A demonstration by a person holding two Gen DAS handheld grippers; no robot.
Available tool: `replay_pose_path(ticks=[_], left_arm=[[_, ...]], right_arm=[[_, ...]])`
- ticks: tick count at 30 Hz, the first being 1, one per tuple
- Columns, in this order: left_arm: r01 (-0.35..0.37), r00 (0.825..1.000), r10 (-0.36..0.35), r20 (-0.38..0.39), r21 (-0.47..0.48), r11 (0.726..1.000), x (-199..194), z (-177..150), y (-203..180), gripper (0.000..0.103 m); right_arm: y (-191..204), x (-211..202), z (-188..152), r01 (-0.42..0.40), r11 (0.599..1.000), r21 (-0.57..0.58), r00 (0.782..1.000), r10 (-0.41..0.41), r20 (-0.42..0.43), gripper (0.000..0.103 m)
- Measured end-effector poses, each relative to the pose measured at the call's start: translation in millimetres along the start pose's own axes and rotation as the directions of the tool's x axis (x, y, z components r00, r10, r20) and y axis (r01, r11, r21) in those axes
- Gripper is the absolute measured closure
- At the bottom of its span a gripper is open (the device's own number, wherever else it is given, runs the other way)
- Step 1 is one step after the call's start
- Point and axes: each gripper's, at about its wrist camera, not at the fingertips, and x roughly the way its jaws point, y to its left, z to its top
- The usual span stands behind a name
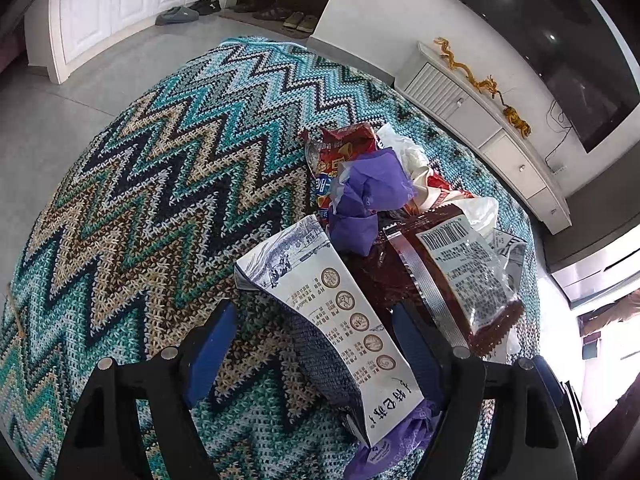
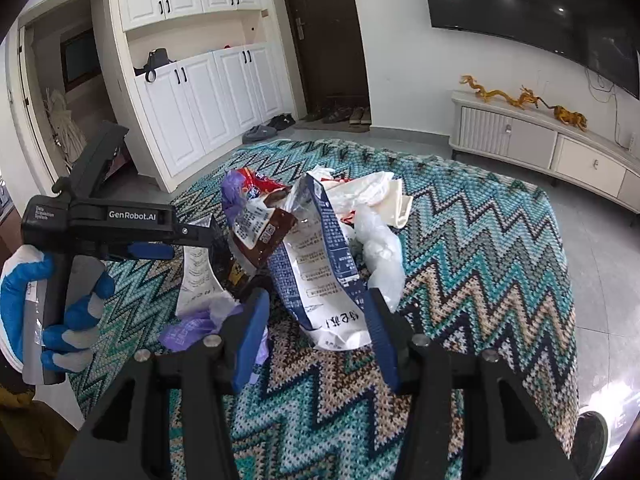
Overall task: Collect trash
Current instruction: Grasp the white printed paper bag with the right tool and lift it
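Trash pile [image 2: 320,236]: heaped on the zigzag cloth [image 2: 480,248], toward its far right part in the left wrist view; wrappers overlapping and leaning on one another.
White pack [image 1: 340,312]: printed white-and-blue bag, tilted, lying between the left tongs' fingers; contact with either pad not clear.
Second white pack [image 2: 320,276]: blue-edged, standing crumpled at the pile's near side, its lower end between the right tongs' fingers.
Brown wrapper [image 1: 440,272]: barcode label up, just right of the white pack, overlapping the left tongs' right finger.
Purple bag [image 1: 368,200]: crumpled, behind the white pack; a further purple piece [image 1: 396,444] low by the tongs' base.
Red wrapper [image 1: 340,148]: at the pile's far side, beside white plastic [image 2: 376,240].
Left tongs [image 1: 316,340]: spread wide, low over the cloth, straddling the white pack; gripped in a blue-and-grey gloved hand [image 2: 60,320], held level and pointing into the pile's left side.
Right tongs [image 2: 316,320]: spread, angled down at the pile's near edge, nothing pinched.
Around: TV cabinet [image 2: 540,148] with gold dragon figures [image 2: 520,100], white cupboards [image 2: 208,92], dark door [image 2: 324,32], shoes [image 2: 344,114] on the floor beyond the cloth's far edge.
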Motion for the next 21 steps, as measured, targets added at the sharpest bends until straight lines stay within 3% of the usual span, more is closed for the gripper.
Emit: replay_pose_path(ticks=[7,11,21], left_arm=[[0.01,0.999,-0.012,-0.04,-0.059,0.998,16.2,2.5,7.6,0.035],[0.035,0.998,-0.038,-0.047,-0.068,0.997,17.6,1.9,17.6,0.035],[-0.02,0.998,0.02,-0.051,0.012,1.0,26.4,11.0,1.7,0.036]], right_arm=[[-3.0,37.1,5.6,-0.036,0.999,-0.04,0.998,0.034,-0.055,0.055],[-5.0,50.9,3.4,-0.04,0.998,-0.038,0.996,0.037,-0.081,0.055],[-3.1,52.7,6.2,-0.029,0.998,-0.051,0.994,0.023,-0.108,0.055]])
